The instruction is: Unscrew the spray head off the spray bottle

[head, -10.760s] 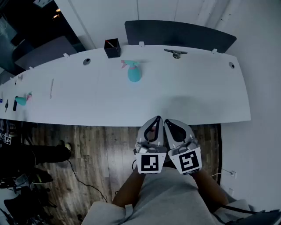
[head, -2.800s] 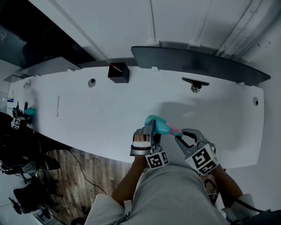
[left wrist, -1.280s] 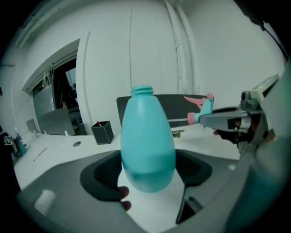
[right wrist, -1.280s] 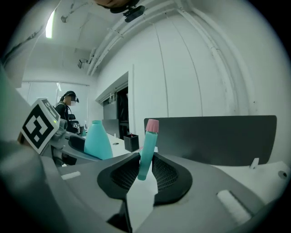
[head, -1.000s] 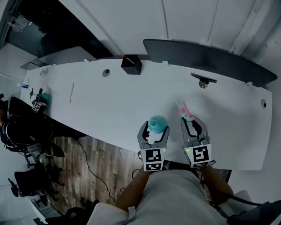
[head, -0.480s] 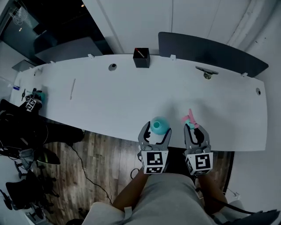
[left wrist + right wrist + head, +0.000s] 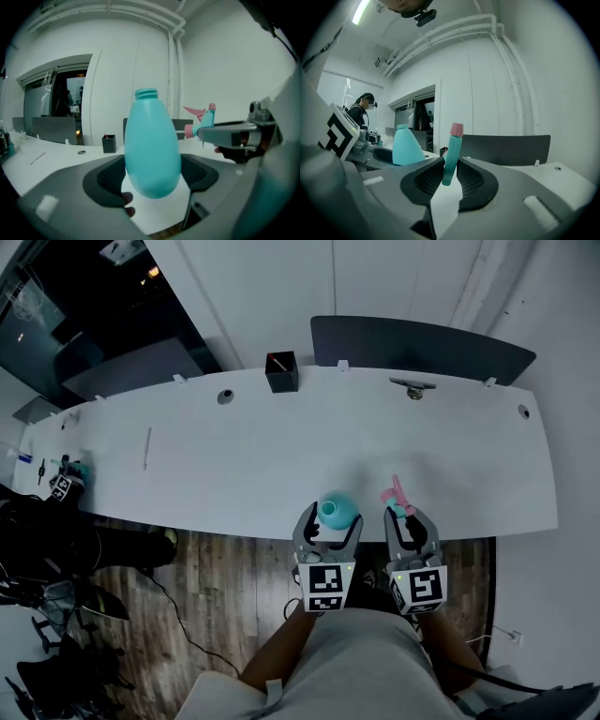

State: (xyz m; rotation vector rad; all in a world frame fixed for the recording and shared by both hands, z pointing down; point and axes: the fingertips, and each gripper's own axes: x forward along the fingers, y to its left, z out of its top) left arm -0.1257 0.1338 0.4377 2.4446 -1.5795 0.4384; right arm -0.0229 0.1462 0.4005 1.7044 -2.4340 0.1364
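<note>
Both grippers have drawn back toward the person since a second ago. Then they hung over the white table (image 7: 234, 456), well inside its edge. Now they hang at its near edge, at 6 o'clock in the head view, their bodies over the wooden floor (image 7: 225, 577). Further back, head and bottle lay joined as one piece between the two tools; now they are apart, side by side with a gap between them.

The left gripper (image 7: 330, 524) has its tongs spread wide and pressed on the fat belly of the teal bottle (image 7: 337, 510). In the left gripper view the bottle stands upright, its long axis running 6 to 12 o'clock. Its bare neck is open at 12 o'clock and its rounded base sits down between the pads.

The right gripper (image 7: 409, 517) has its tongs narrow, clamped on the teal lower stem of the spray head (image 7: 395, 495). In the right gripper view the head stands close to upright, long axis 6 to 12 o'clock with a slight lean toward 1 o'clock, pink cap on top. In the left gripper view the head sits at 2 o'clock of the bottle, and its pink lever juts toward 9 o'clock at about the height of the bottle's neck.

Across the table, a black pen cup (image 7: 280, 372) sits at 11 o'clock of the bottle near the far edge. A dark divider panel (image 7: 422, 338) runs behind it at 12 to 1 o'clock.
</note>
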